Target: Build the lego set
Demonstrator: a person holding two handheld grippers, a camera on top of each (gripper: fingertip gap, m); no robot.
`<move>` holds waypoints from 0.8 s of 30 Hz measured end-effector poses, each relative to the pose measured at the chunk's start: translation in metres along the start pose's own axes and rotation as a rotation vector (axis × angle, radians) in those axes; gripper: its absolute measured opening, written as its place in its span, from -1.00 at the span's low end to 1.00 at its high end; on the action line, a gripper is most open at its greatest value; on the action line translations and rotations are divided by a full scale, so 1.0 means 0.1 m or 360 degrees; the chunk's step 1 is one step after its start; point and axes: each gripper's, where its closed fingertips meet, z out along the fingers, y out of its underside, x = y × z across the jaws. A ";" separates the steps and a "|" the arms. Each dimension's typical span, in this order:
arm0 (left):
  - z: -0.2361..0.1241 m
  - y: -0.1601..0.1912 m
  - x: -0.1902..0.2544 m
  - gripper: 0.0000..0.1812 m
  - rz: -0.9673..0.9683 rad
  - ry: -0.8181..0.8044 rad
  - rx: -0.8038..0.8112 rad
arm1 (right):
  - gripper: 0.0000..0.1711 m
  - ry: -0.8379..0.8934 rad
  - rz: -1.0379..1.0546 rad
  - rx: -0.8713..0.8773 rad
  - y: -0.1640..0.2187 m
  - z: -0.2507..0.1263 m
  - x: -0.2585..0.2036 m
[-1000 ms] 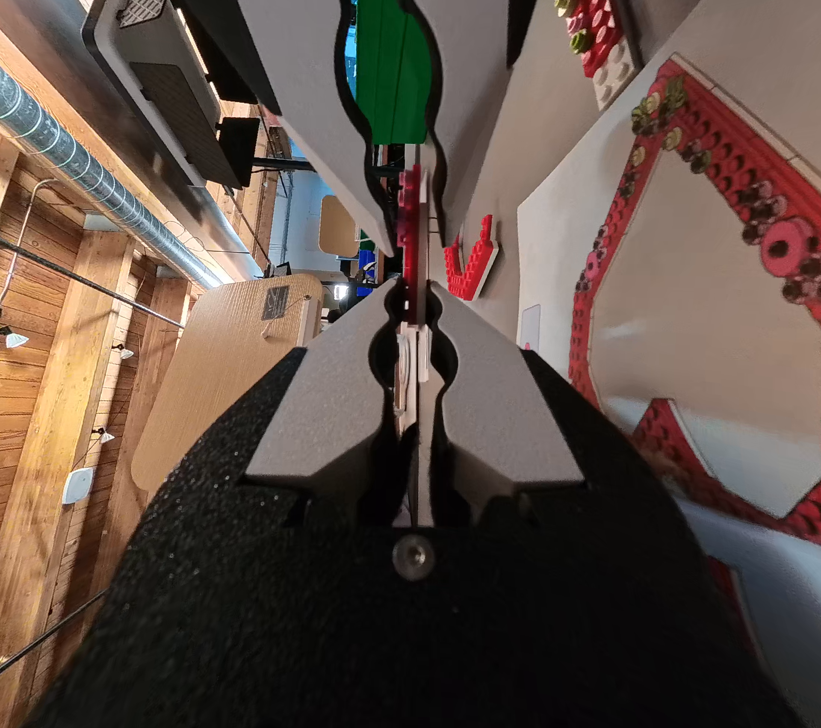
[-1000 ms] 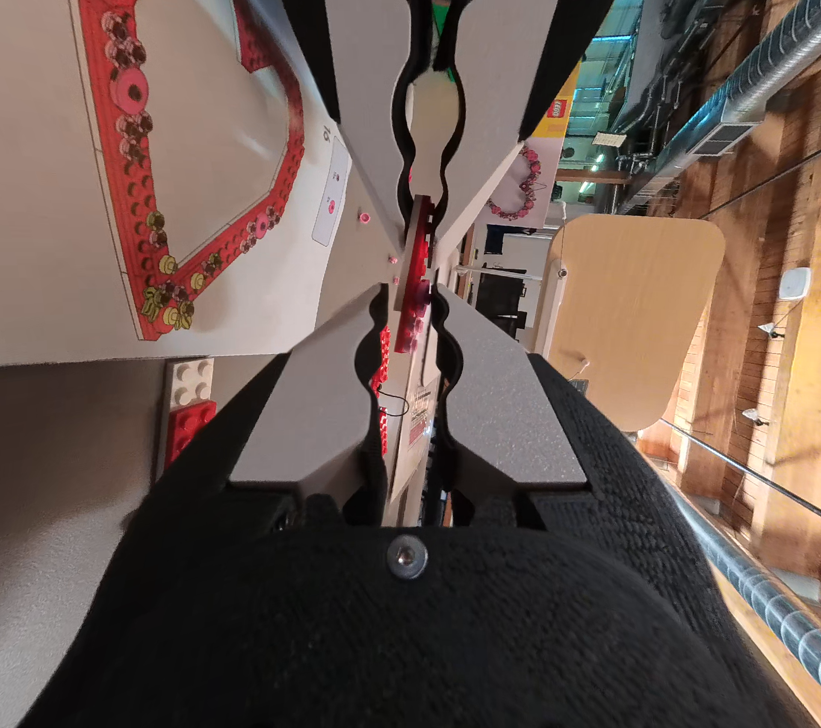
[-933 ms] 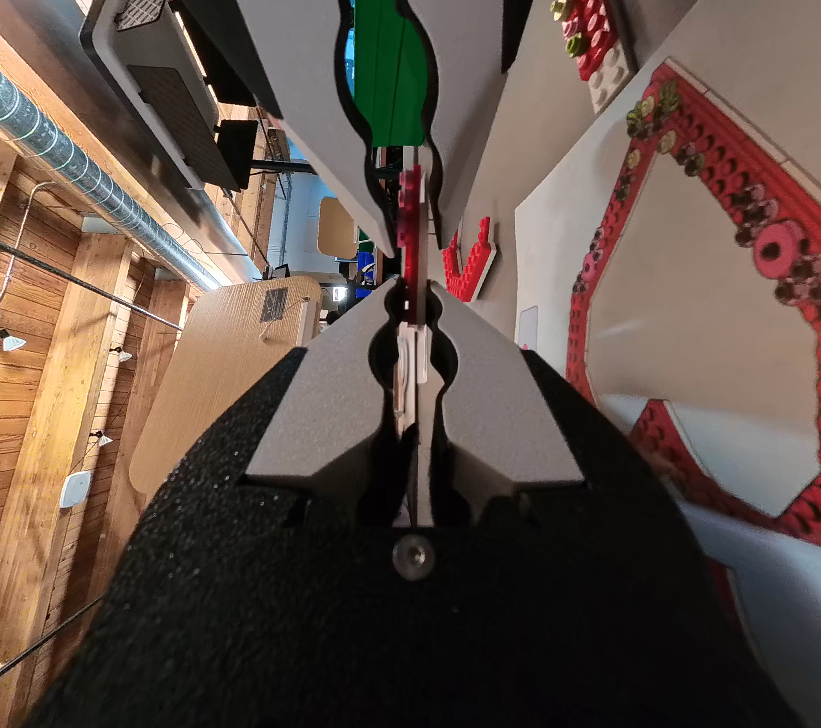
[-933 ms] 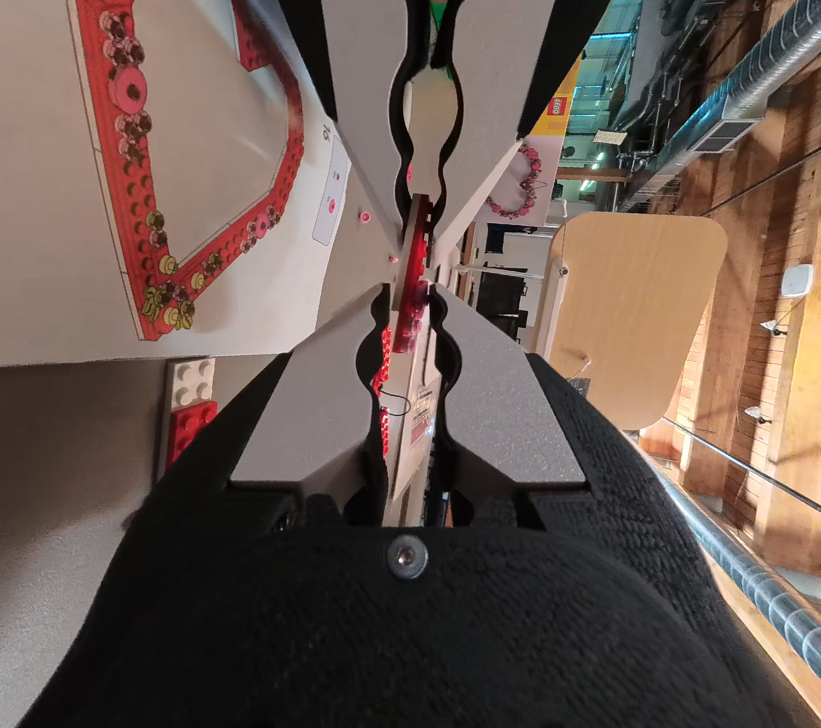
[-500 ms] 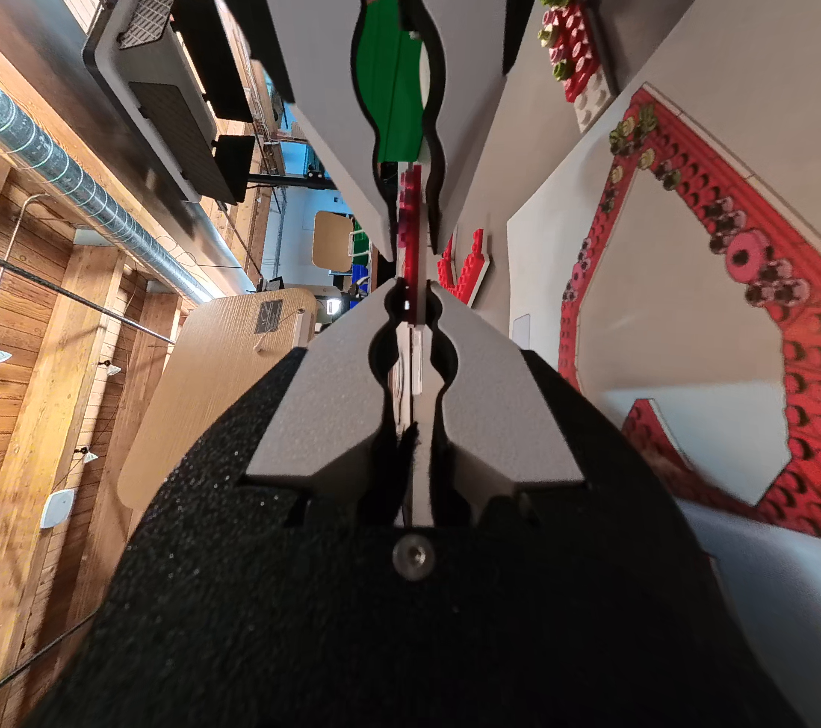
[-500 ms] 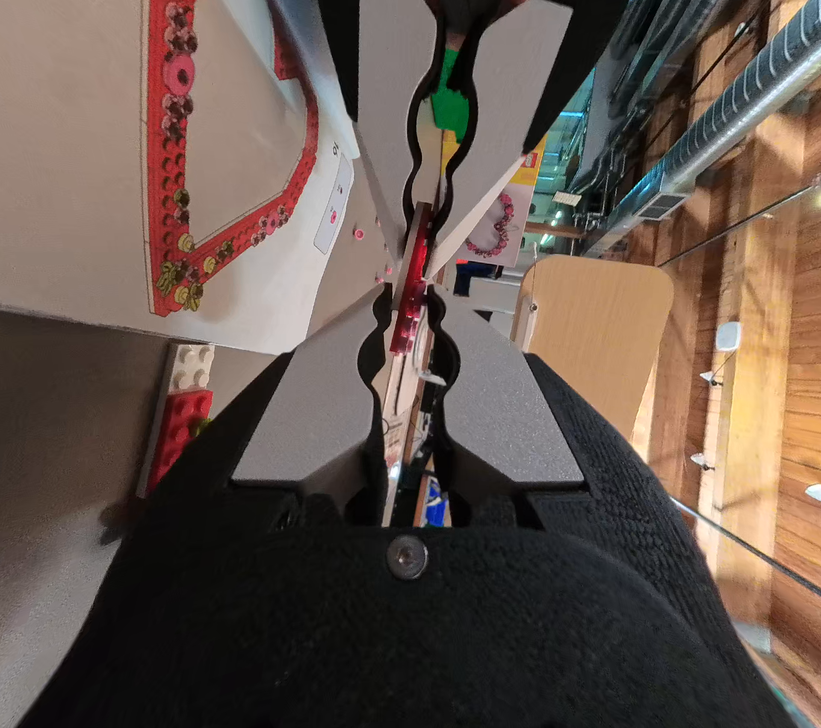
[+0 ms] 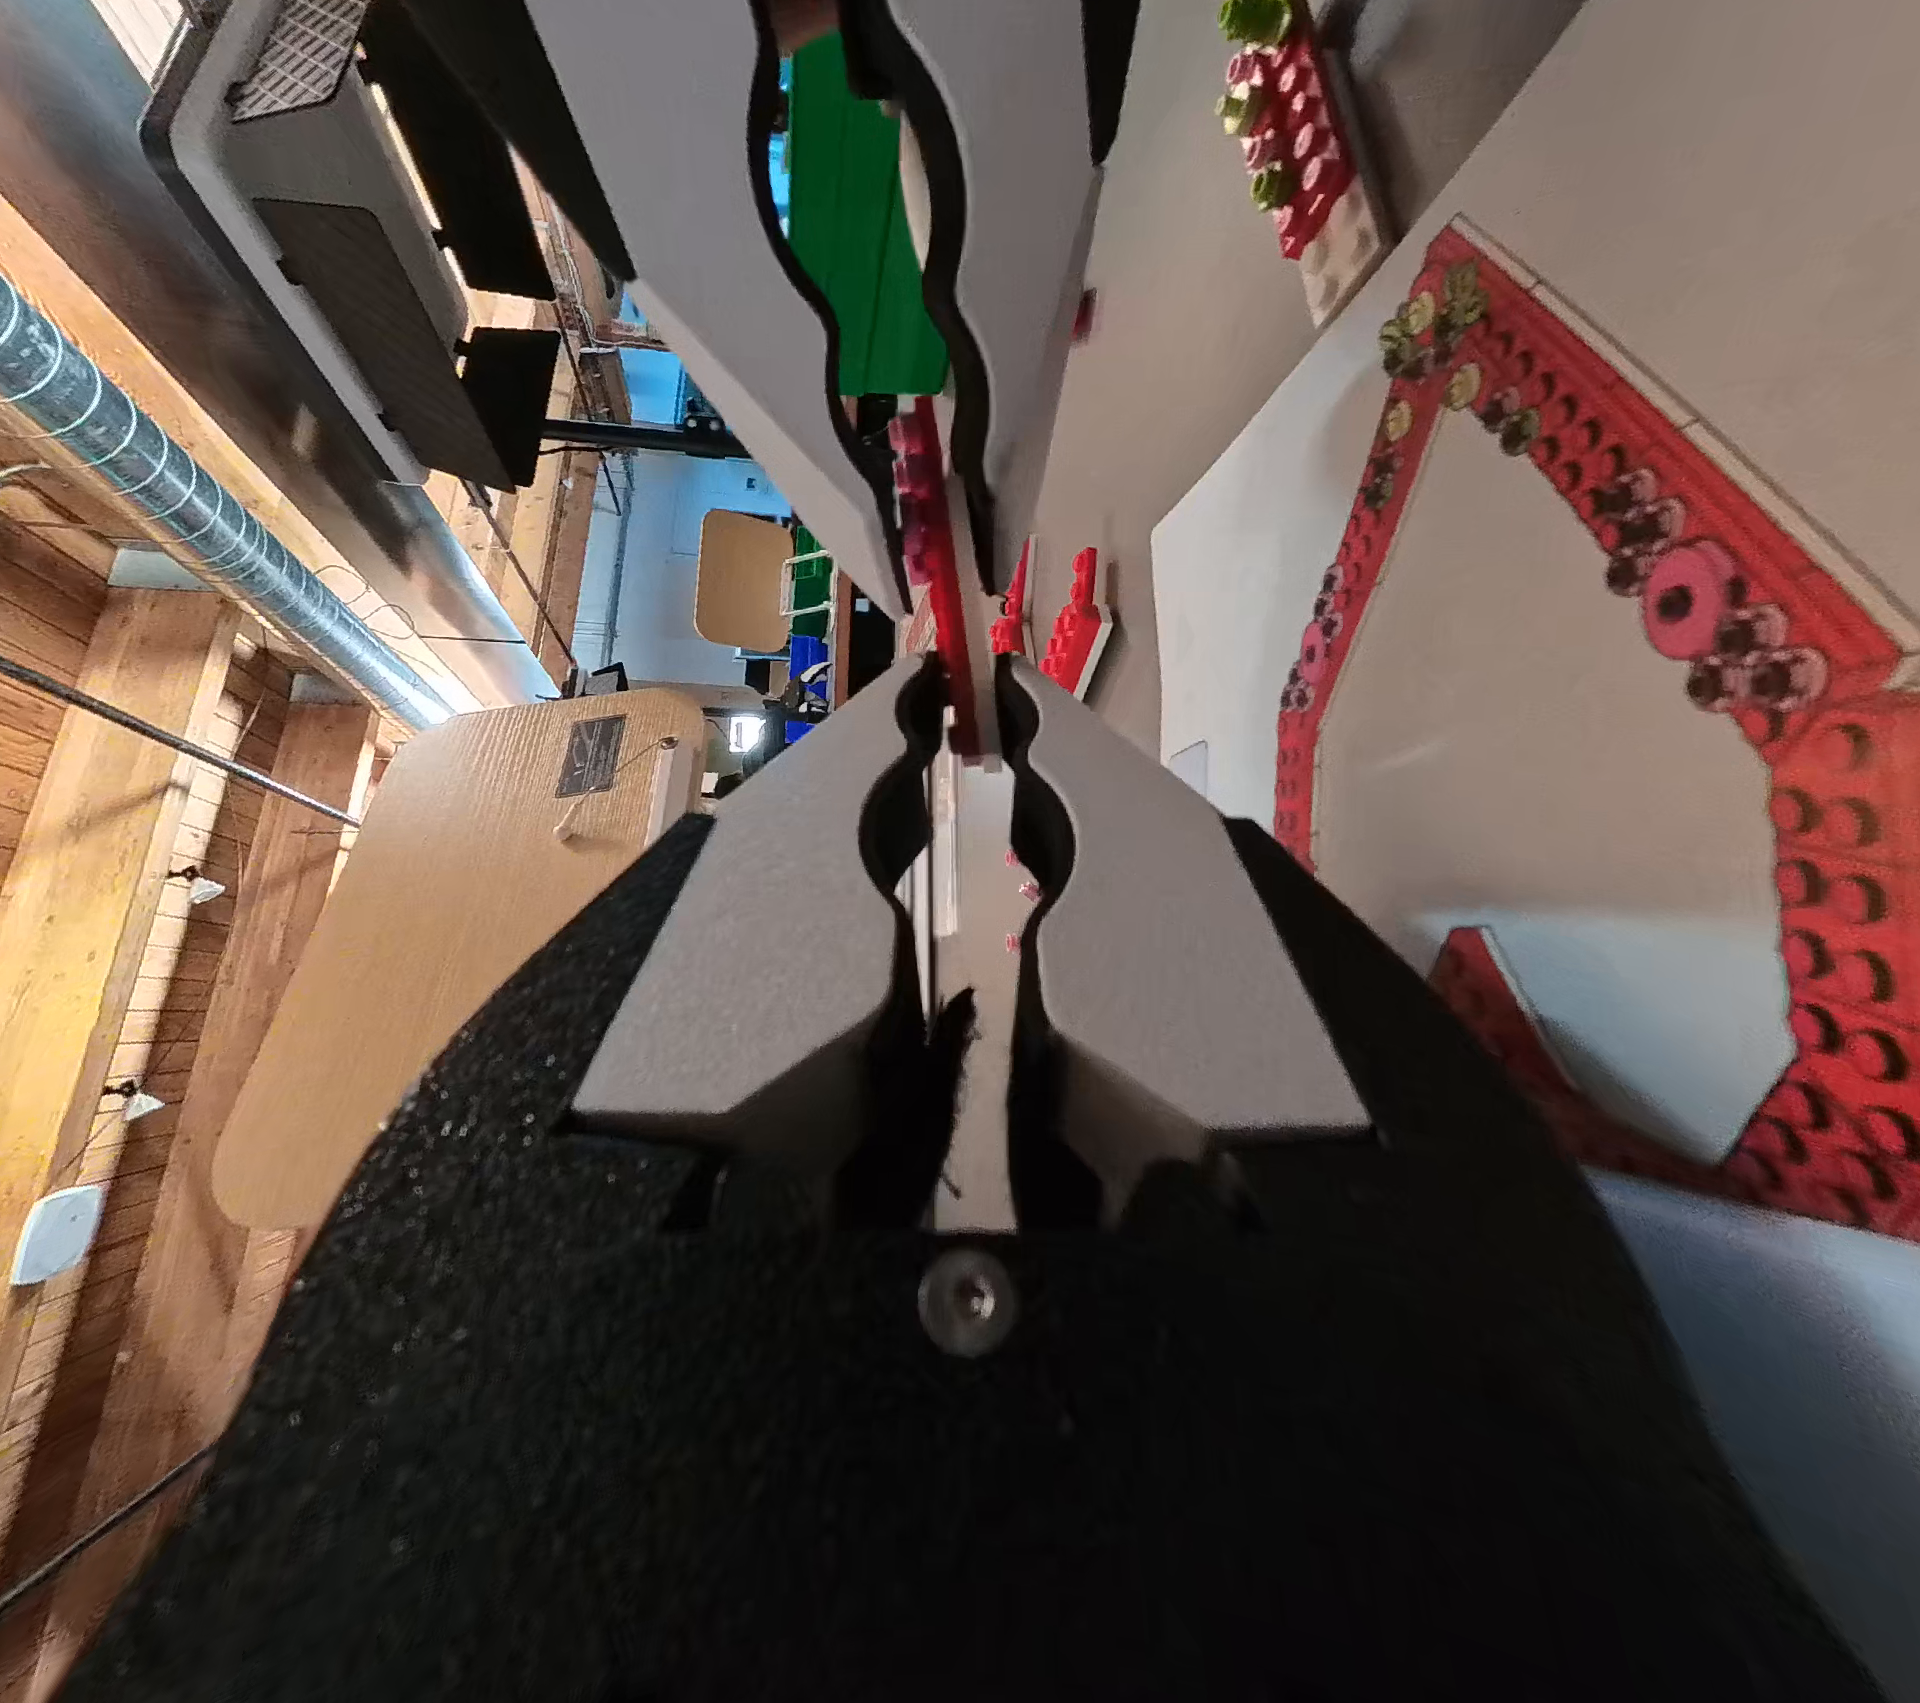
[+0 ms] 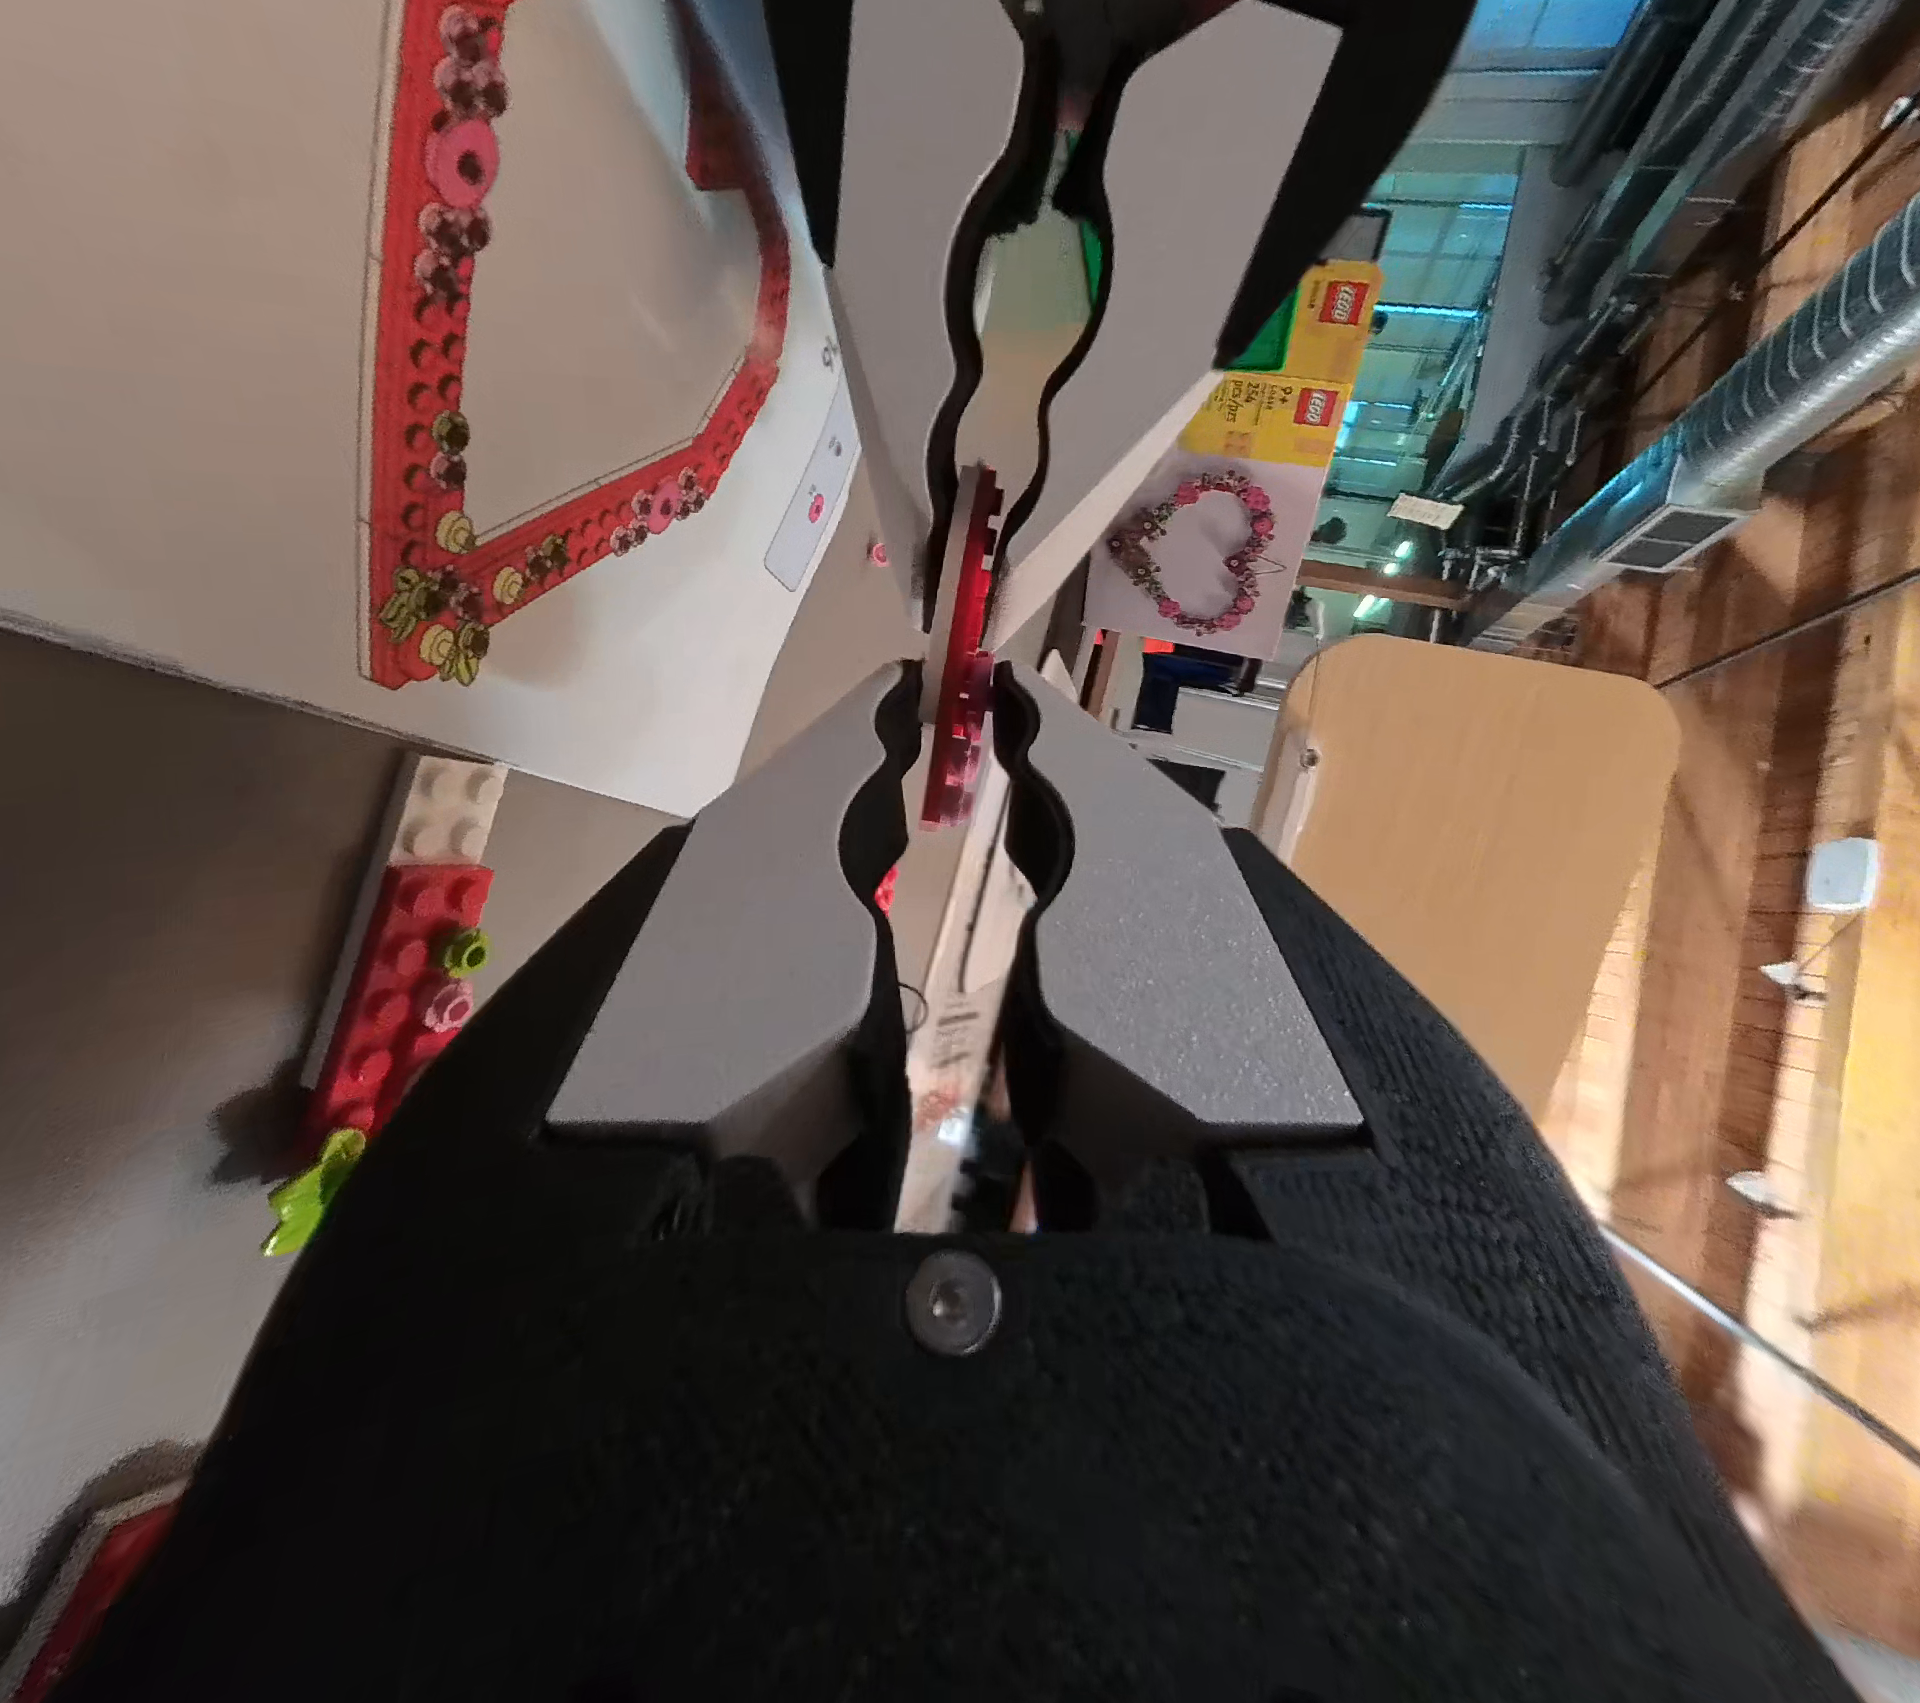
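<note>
Left gripper (image 7: 961, 666): tips pressed on the near end of a thin red plate strip (image 7: 951, 604), held edge-on
Right gripper (image 8: 958, 668): tips clamped on the other end of the red plate strip (image 8: 964, 666); it faces the left one, tip to tip
Plate strip: in the air between the two pairs of tips, clear of the grey table (image 7: 1164, 199); dark pink studs sit on one face; its white edge shows in the right wrist view
Instruction sheet (image 7: 1538, 718): flat on the table just to the right of the held strip in the left wrist view, printed with a red heart frame
Red and white assembly with lime sprigs (image 7: 1299, 126): on bare table past the sheet's far edge, well apart from the tips
Small red pieces (image 7: 1070, 625): on the table near the tips, beside the sheet's corner
Open room: bare grey table lies between the sheet's edge and the assembly
</note>
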 end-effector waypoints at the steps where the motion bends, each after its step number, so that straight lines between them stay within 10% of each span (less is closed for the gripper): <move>1: 0.00 0.00 0.01 -0.92 -0.0032 0.0023 0.0010 | -0.87 -0.0018 0.0070 0.0021 0.00 0.00 0.00; 9: -0.01 -0.06 -0.04 -0.90 -0.0249 0.0052 0.0106 | -0.87 -0.0147 0.0669 0.0172 0.06 0.00 0.00; 24: -0.04 -0.11 -0.07 -0.94 -0.0260 0.0039 0.0153 | -0.88 -0.0116 0.0491 0.0279 0.00 -0.06 0.03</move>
